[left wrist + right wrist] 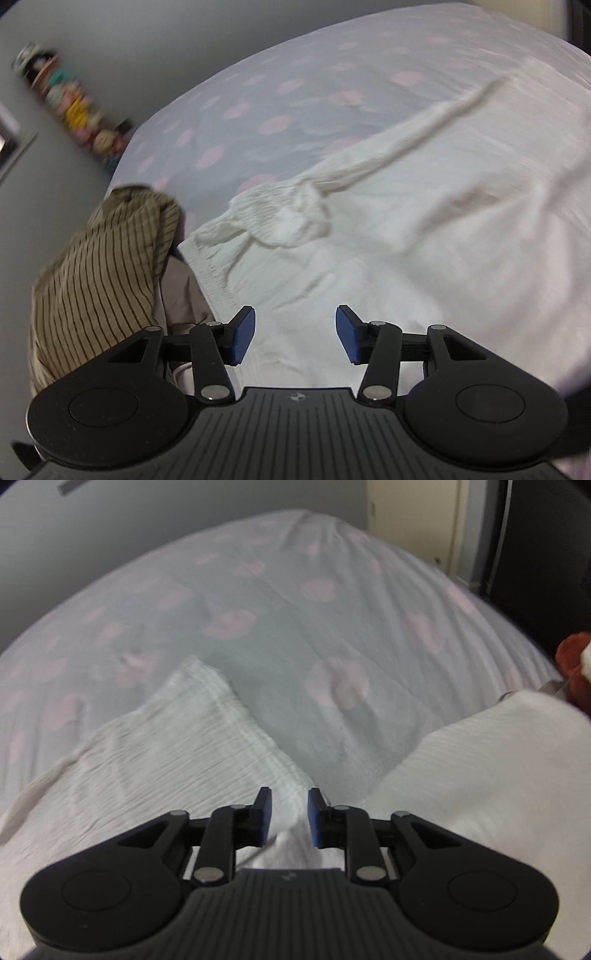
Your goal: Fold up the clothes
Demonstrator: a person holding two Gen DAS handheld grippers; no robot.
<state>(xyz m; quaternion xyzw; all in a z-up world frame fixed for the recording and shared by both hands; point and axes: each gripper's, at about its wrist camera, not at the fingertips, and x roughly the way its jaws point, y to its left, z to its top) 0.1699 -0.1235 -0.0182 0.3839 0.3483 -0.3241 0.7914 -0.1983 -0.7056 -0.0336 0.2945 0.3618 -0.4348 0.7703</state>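
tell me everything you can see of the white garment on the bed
The white garment is crinkled, gauzy-looking fabric, spread mostly flat on the polka-dot bedsheet. It has a gathered, elastic-looking hem along one edge and a long sleeve with a bunched, smocked cuff folded across it. A striped shirt lies beside the hem.

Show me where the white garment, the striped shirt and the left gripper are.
white garment (424,236): left wrist view, on its flat body.
striped shirt (107,266): left wrist view, mid-fabric.
left gripper (295,334): left wrist view, midway between its open jaws.
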